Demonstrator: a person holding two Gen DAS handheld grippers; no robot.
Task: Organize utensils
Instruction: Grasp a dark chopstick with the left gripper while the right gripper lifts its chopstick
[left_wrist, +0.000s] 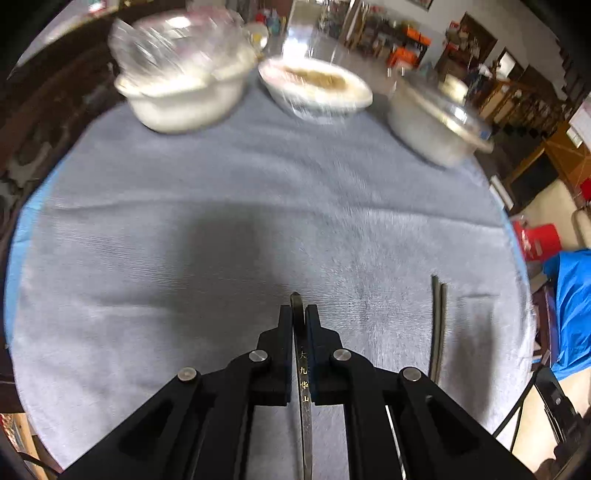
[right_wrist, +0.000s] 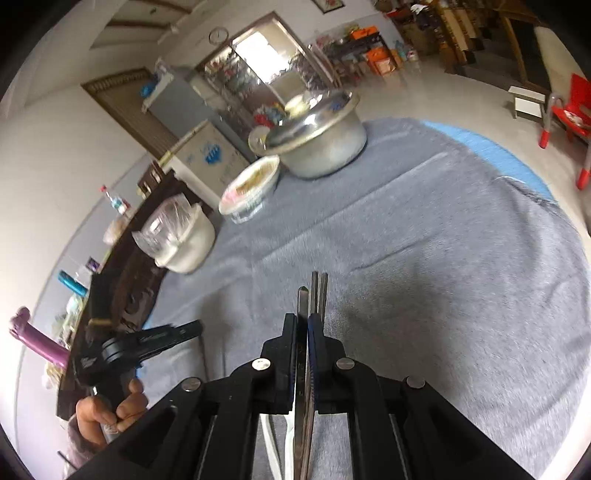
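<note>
Left tongs (left_wrist: 299, 314) clamped one chopstick (left_wrist: 303, 376); right tongs (right_wrist: 303, 321) clamped three sticks (right_wrist: 314, 295). Three containers on the tabletop (left_wrist: 221, 229) at 12 o'clock — wrapped pot (left_wrist: 184, 92), bowl of noodles (left_wrist: 314, 86), lidded metal pot (left_wrist: 436, 122). Two loose chopsticks (left_wrist: 439, 325) at 4 o'clock.

tabletop cover (left_wrist: 184, 229): grey cloth, matt, short fuzzy nap with creases; a pale blue layer shows at its edge.
left claw (left_wrist: 300, 314): black plastic, matt, with bright metal pins.
right claw (right_wrist: 302, 325): matt black plastic, blue pad on one side.
chopstick (left_wrist: 303, 387): dark, glossy, gold characters.
chopstick pair (left_wrist: 439, 325): dark, slight sheen.
pot (right_wrist: 325, 147): dull grey metal, shiny lid.
bowl (left_wrist: 317, 85): glossy white, looks ceramic.
covered pot (left_wrist: 181, 92): white, under crinkled clear plastic film.
</note>
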